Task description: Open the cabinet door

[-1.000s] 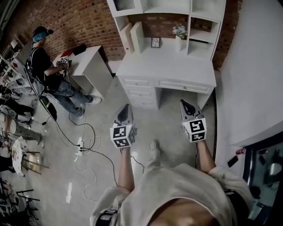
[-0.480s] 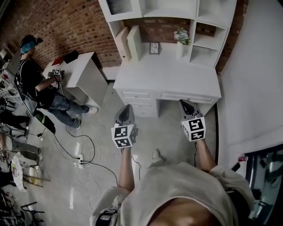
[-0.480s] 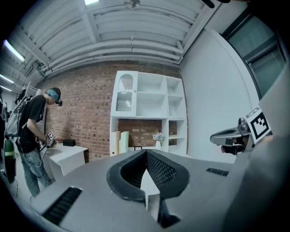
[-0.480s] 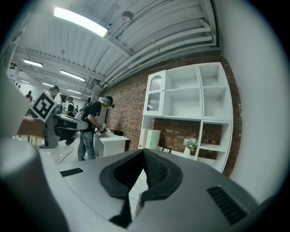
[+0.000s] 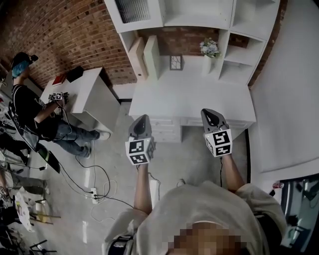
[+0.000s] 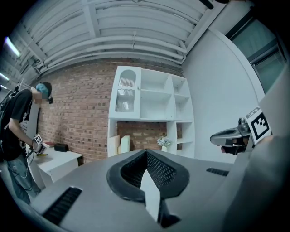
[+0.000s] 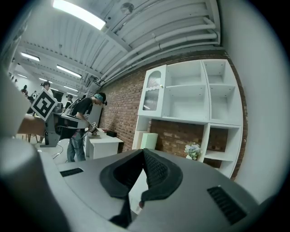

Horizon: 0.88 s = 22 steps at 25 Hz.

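**In front of the desk (image 5: 189, 94), the door (image 5: 133, 10) not yet within reach**

The door sits at the top left of the hutch (image 5: 197, 20), shut, with a ribbed pane in it. It is high above the desk top and well apart from both grippers. The left gripper (image 5: 141, 119) and right gripper (image 5: 210, 113) point level toward the desk, each with its jaws together on nothing.

The step in hand, as I judge it, is getting close enough to reach. To do it well, stand toward the left end of the desk, so the door can swing without meeting the body or the other arm. Raise the left gripper (it is on the door's side) to the door's height, and part its jaws before it arrives. No view shows a handle clearly, so I cannot tell which edge to take; check up close. Grip the knob or free edge squarely, then pull along the door's arc rather than straight back. Mind the cables (image 5: 93, 174) on the floor to the left.
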{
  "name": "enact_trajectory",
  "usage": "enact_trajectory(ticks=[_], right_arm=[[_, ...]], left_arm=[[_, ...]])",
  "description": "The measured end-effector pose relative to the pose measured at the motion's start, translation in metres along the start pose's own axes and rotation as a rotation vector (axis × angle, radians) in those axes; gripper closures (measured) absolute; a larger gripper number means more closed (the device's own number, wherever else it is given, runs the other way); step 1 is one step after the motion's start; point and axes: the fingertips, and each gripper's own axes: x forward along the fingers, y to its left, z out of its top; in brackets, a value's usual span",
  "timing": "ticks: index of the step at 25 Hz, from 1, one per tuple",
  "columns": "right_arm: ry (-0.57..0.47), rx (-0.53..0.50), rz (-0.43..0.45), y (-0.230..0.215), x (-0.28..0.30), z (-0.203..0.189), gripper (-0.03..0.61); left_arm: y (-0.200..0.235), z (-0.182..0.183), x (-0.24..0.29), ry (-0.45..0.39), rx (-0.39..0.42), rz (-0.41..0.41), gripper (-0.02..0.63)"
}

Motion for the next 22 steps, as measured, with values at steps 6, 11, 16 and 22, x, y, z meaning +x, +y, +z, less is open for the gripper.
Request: enact_trajectory(ticks=[6, 11, 16, 22], right_arm=[[0.022, 0.001, -0.006, 0.002, 0.034, -0.01, 0.565], [0.043, 0.023, -0.005, 0.005, 0.046, -0.021, 0.565], [0.037, 0.024, -0.016, -0.001, 0.054, -0.021, 0.565], [0.037, 0.03, -0.018, -0.016, 0.079, -0.024, 0.565]], left_arm=[[0.018, -0.005, 0.036, 0.013, 0.001, -0.026, 0.588], [0.021, -0.014, 0.049, 0.028, 0.004, -0.041, 0.588], [0.023, -0.013, 0.058, 0.028, 0.002, -0.047, 0.588], [0.032, -0.012, 0.086, 0.028, -0.003, -0.04, 0.588]])
